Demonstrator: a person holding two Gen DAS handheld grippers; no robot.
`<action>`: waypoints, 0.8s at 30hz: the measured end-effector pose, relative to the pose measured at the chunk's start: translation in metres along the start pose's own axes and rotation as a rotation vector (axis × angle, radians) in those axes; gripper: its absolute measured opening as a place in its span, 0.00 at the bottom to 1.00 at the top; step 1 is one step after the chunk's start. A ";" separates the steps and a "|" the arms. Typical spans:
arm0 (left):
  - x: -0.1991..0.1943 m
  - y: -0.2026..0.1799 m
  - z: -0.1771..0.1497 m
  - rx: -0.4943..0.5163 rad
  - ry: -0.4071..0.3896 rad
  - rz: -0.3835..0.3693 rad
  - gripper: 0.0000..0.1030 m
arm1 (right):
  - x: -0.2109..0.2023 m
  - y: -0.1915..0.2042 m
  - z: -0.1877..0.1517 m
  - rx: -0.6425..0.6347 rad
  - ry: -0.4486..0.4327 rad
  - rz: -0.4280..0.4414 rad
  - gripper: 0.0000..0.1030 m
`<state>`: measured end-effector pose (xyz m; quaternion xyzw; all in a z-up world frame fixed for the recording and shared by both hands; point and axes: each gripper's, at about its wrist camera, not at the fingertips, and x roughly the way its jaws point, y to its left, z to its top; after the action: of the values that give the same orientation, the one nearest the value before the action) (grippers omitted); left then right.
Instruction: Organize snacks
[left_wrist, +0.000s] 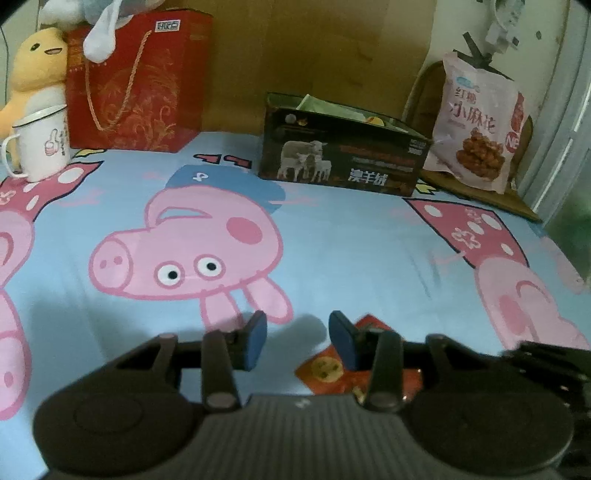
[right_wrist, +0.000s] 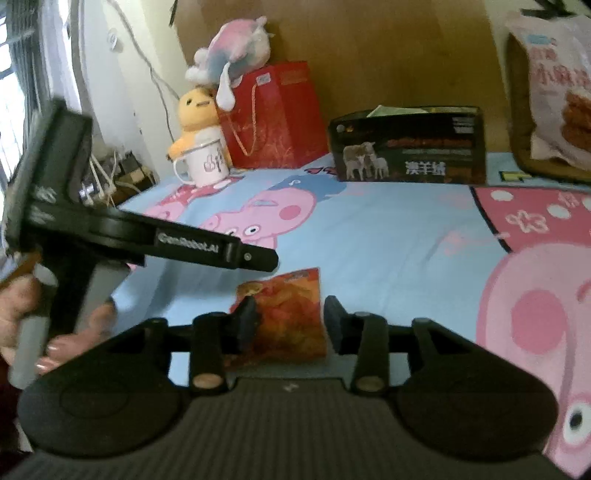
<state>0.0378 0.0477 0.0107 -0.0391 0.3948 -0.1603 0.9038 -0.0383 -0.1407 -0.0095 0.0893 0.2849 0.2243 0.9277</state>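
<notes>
Much of the small orange snack packet (right_wrist: 286, 317) lies hidden behind the right gripper (right_wrist: 290, 325), whose jaws stand open on either side of it with nothing held; the packet's print is too blurred to read, and whether the left finger (right_wrist: 246, 325) touches it cannot be told. From the left wrist view the same packet (left_wrist: 325, 369) shows only as a red-orange corner beneath the right-hand blue pad (left_wrist: 341, 341) of the left gripper (left_wrist: 297, 341), whose jaws also stand open and empty, just off the packet's left edge. In the right wrist view the left gripper's body (right_wrist: 147, 243) reaches in level from the left, gripped by a hand (right_wrist: 33, 325) cut off at the frame edge, fingers wrapped around a grey handle. Both tools hover low over the cartoon-pig bedsheet (left_wrist: 332, 240). Well ahead of the jaws, against the wooden headboard (left_wrist: 314, 55), stands an open dark box (left_wrist: 343, 155) printed with sheep, its contents only partly visible over the rim. To its right a large pink snack bag (left_wrist: 476, 125) leans upright, cropped in the right wrist view. Far ahead and left stand a white mug (left_wrist: 42, 144), a yellow plush duck (left_wrist: 33, 70) and a red gift bag (left_wrist: 136, 85), with another plush toy (right_wrist: 236, 44) on top.
</notes>
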 end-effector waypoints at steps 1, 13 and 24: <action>-0.001 0.000 -0.001 0.003 -0.002 0.003 0.37 | -0.006 -0.002 -0.001 0.031 -0.001 0.012 0.43; -0.002 -0.001 -0.004 0.027 -0.014 0.010 0.38 | -0.015 -0.020 -0.021 0.351 0.082 0.163 0.42; -0.002 -0.001 -0.005 0.036 -0.014 0.008 0.38 | 0.004 -0.013 -0.006 0.218 0.025 -0.005 0.20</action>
<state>0.0320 0.0475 0.0088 -0.0225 0.3855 -0.1636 0.9078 -0.0338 -0.1497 -0.0205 0.1862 0.3193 0.1908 0.9094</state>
